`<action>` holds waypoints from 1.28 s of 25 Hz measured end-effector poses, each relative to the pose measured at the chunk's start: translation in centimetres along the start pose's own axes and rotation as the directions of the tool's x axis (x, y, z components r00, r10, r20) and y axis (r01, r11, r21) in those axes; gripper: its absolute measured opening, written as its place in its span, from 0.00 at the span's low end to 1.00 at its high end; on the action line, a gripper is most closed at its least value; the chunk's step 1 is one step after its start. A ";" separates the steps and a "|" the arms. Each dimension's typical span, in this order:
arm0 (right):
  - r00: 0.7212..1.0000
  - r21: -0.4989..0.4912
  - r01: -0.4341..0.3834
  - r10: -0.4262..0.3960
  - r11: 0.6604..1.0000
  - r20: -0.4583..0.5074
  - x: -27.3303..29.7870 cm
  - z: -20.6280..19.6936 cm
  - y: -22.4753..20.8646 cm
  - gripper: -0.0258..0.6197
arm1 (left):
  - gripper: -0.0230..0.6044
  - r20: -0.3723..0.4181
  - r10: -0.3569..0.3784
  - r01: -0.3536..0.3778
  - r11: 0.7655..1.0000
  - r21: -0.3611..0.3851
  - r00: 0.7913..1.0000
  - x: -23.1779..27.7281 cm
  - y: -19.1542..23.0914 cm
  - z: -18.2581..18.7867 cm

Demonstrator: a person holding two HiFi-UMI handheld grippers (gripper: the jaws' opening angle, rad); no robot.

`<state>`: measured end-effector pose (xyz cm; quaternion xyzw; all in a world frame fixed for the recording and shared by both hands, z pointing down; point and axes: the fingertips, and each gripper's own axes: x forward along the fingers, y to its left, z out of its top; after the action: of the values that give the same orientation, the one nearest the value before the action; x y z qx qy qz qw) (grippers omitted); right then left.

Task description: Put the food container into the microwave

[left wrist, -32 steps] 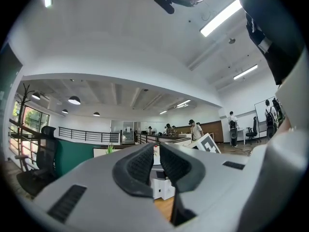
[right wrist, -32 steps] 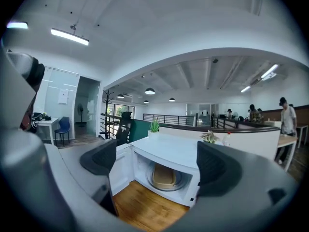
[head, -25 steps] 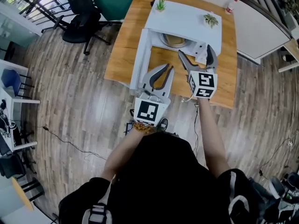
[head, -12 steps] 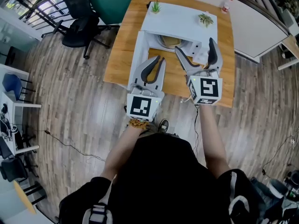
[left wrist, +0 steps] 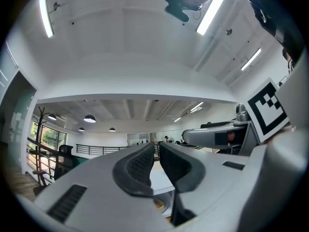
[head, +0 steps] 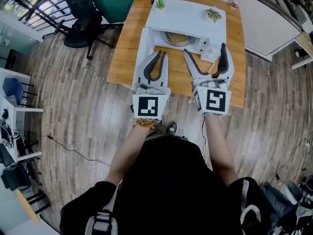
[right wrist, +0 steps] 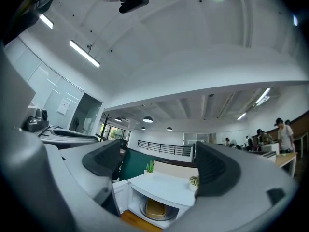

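The food container (head: 179, 37) sits inside the open microwave (head: 188, 16) at the far edge of the table (head: 124, 58), long side seemingly across the opening; I would push the door (head: 144, 43) shut gently with the left hand-held gripper (head: 161, 54), jaws together and empty, the right hand-held gripper (head: 206, 50), wide apart and empty, having just narrowed slightly

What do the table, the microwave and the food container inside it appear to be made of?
Table: wood, matte, with faint grain and a warm tone.
Microwave: white painted metal or plastic, smooth, evenly coloured; unclear which.
Food container: tan, possibly paper pulp or plastic; too small to tell.
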<state>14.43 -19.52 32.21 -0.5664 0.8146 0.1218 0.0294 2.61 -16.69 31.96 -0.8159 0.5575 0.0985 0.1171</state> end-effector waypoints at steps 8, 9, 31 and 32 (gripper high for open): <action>0.998 0.007 0.017 -0.016 1.000 -0.060 -2.1 -2.7 0.5 0.78 | 0.10 0.014 -0.008 0.008 1.000 -0.009 1.000 -0.2 -1.5 -0.9; 0.998 0.009 0.018 -0.018 1.000 -0.064 -2.4 -2.9 0.6 0.77 | 0.10 0.011 -0.008 0.009 1.000 -0.014 1.000 -0.5 -1.7 -0.9; 0.991 0.028 0.120 -0.118 0.992 -0.064 -7.6 -5.4 2.3 0.54 | 0.07 -0.063 -0.090 0.086 0.995 -0.058 0.994 -3.7 -5.3 -4.1; 0.990 0.031 0.123 -0.121 0.992 -0.068 -7.8 -5.6 2.3 0.54 | 0.07 -0.066 -0.093 0.090 0.994 -0.056 0.993 -3.8 -5.4 -4.2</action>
<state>15.54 -12.95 39.45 -0.6182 0.7810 0.0868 0.0199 6.38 -12.69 37.49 -0.8463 0.5204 0.0799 0.0806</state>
